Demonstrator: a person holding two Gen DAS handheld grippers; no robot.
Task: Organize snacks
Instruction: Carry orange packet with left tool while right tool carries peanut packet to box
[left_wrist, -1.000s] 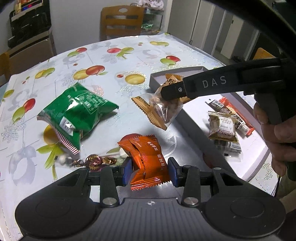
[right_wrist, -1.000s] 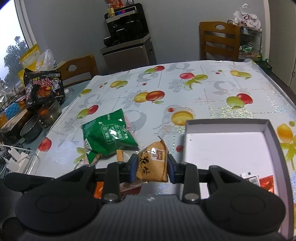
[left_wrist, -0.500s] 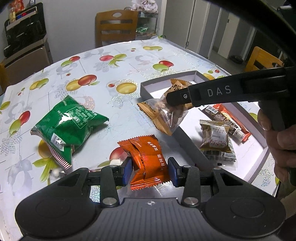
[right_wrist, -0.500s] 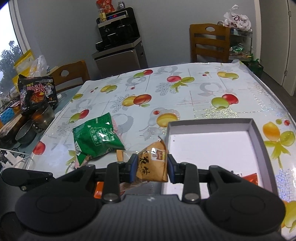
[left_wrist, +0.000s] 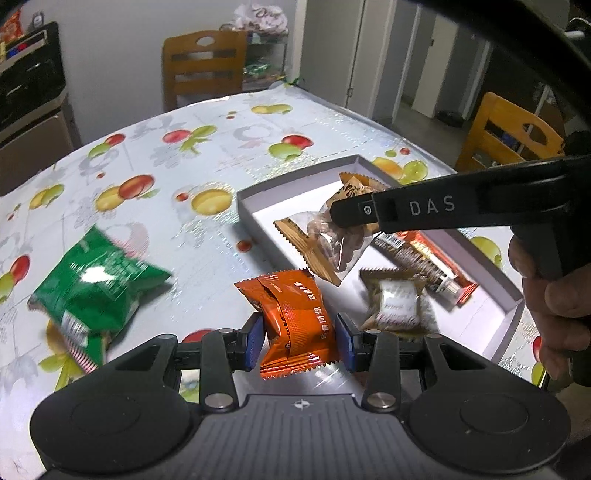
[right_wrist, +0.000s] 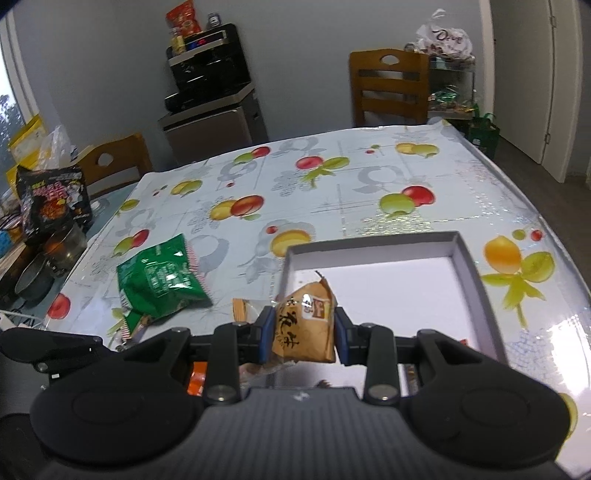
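My left gripper (left_wrist: 299, 341) has its blue-padded fingers (left_wrist: 253, 341) clamped on the sides of an orange snack packet (left_wrist: 293, 325), which I hold above the bench (left_wrist: 229, 147) just short of the near wall of the grey tray (left_wrist: 511, 306). My right gripper (right_wrist: 300, 338) has its fingers (right_wrist: 266, 338) pressed together on a tan peanut packet (right_wrist: 306, 332), clear at its lower end. In the left view that packet (left_wrist: 332, 243) hangs over the tray's near-left corner, with the right gripper's long black arm (left_wrist: 443, 205) reaching across the tray from the right and my right hand (left_wrist: 554, 295) on its handle.

Already in the tray lie a pale brown wrapped snack (left_wrist: 397, 304) close to the near wall and a long red-and-brown bar (left_wrist: 424, 258) beside it; the gripper arm hides the bar's upper end. The far half of the tray floor shows white in the right view (right_wrist: 388, 284).

On the fruit-print cloth to the left of the tray lies a green snack bag (left_wrist: 96, 288), blurred in the left view and sharper in the right one (right_wrist: 162, 280). It lies well apart from the tray.

Around the bench stand wooden chairs (right_wrist: 388, 88), a dark appliance on a cabinet (right_wrist: 210, 74), and, off the left edge, a black noodle pack (right_wrist: 51, 195) over some pots (right_wrist: 37, 280).
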